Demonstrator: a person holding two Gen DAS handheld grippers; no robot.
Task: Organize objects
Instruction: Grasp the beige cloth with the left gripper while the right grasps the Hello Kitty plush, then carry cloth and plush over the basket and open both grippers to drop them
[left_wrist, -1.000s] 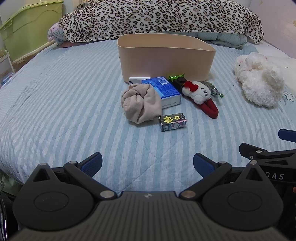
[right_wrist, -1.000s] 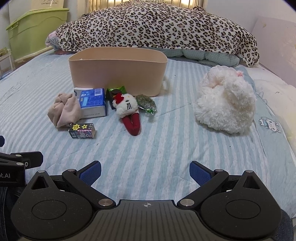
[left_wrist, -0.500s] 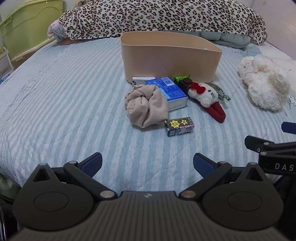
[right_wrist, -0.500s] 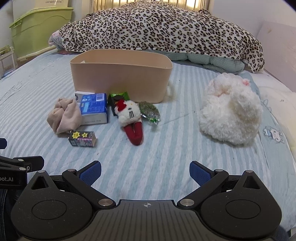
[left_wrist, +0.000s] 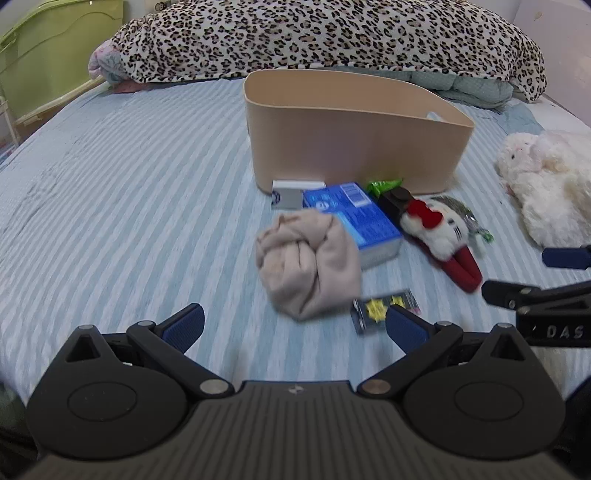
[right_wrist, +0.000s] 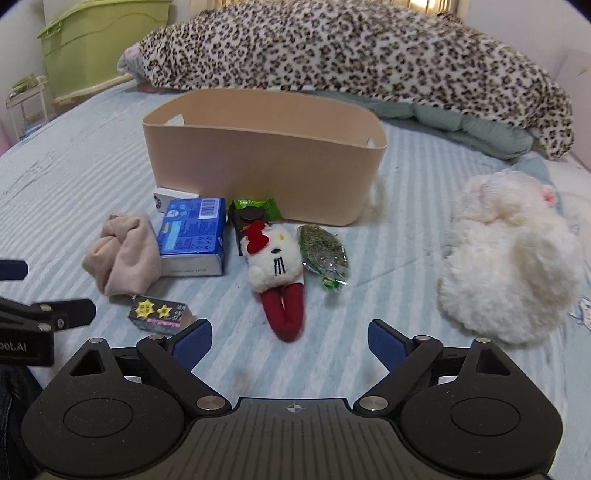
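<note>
A beige bin stands on the striped bed. In front of it lie a balled beige cloth, a blue box, a small dark box with yellow stars, a white cat plush with red legs, a green snack packet and a bag of green bits. My left gripper is open and empty, just short of the cloth. My right gripper is open and empty, just short of the plush's legs.
A fluffy white plush lies to the right. A leopard-print blanket is heaped behind the bin. A green storage crate stands at the far left beside the bed.
Both grippers have moved forward toward the pile of objects, which now looks larger and closer. Both stay open. No object has moved.
</note>
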